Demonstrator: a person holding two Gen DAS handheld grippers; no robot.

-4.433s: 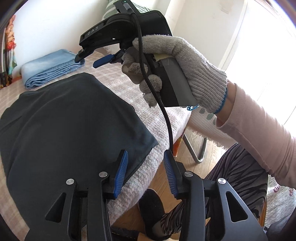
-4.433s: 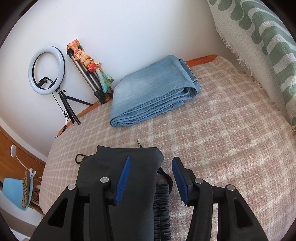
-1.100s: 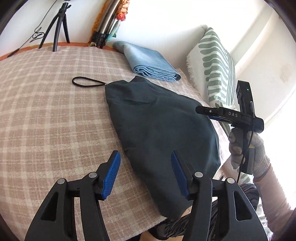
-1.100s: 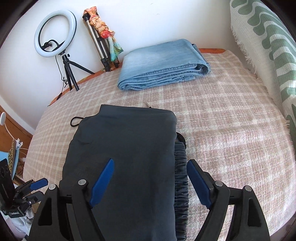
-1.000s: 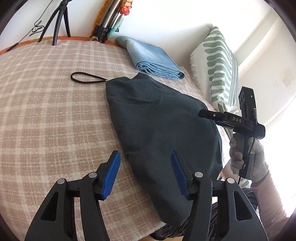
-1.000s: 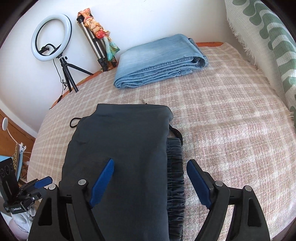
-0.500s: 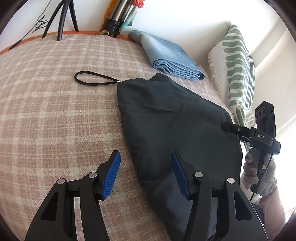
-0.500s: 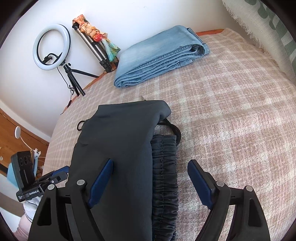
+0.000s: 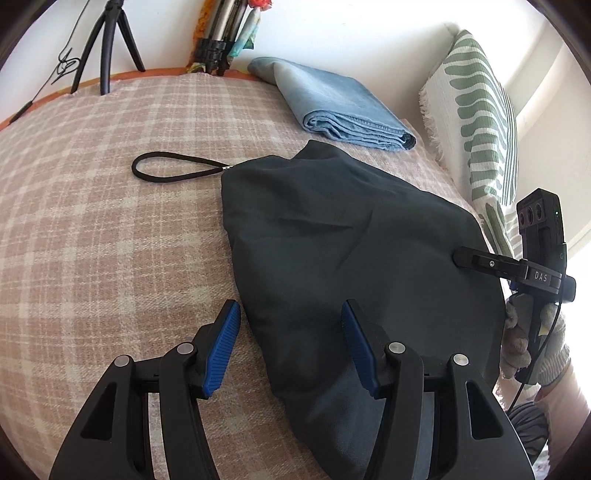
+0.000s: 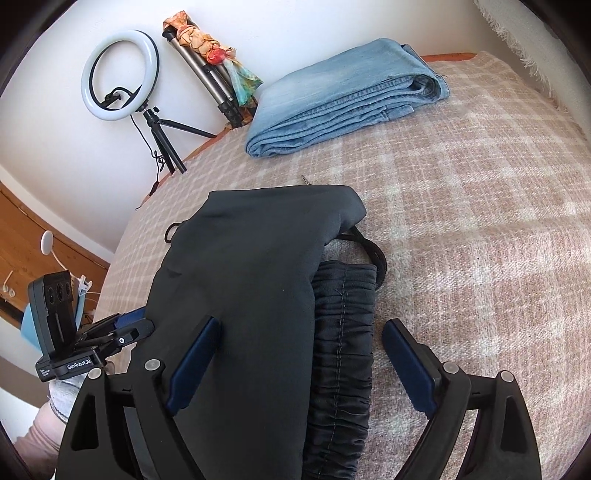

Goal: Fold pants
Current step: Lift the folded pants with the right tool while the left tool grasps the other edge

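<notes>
My right claw (image 10: 295,365) is opening over the dark pants (image 10: 255,295) at lower centre of the bed (image 10: 480,221); my left claw (image 9: 290,347) hangs released. They look light, limp, slippery: I'd pinch the gathered waistband (image 10: 343,332).

folded jeans (image 10: 343,96), ring light (image 10: 120,75), tripod (image 10: 210,77), leaf-patterned cushion (image 9: 476,122), plaid blanket (image 9: 92,221)

white walls (image 10: 332,22) – a bed with a pink plaid blanket (image 9: 92,221), a ring light (image 10: 120,75) on a tripod, a green-patterned cushion (image 9: 480,110) in bright daylight.
</notes>
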